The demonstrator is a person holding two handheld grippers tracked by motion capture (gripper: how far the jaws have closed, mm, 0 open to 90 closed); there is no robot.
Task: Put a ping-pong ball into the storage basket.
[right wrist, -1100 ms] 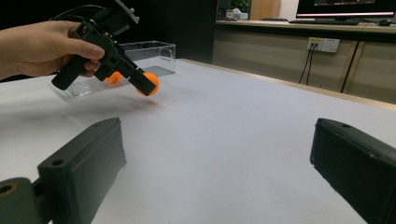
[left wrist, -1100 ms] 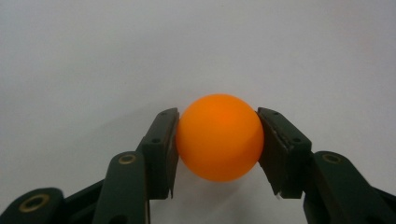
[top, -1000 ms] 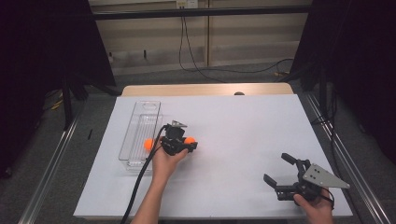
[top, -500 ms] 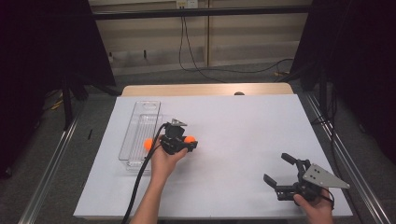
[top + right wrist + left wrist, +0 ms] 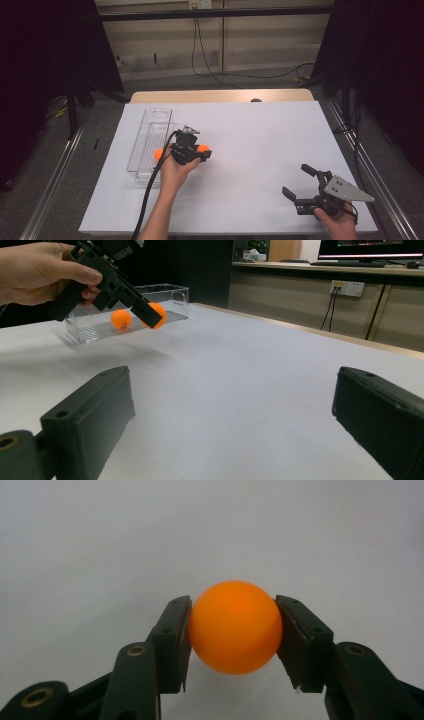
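- One orange ball [image 5: 234,626] sat pinched in your left gripper [image 5: 186,149], just right of the clear tray [image 5: 149,145]; nothing had shifted, so the hold looked settled.
- Your right gripper [image 5: 309,185] idled open, near right.

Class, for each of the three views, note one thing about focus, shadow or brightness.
High view: dark surroundings, evenly lit white table. Left gripper view: the orange ball in the left tongs is sharp, the background plain and featureless. Right gripper view: the right tongs up close look soft, and a faint shadow lies beside the clear tray.
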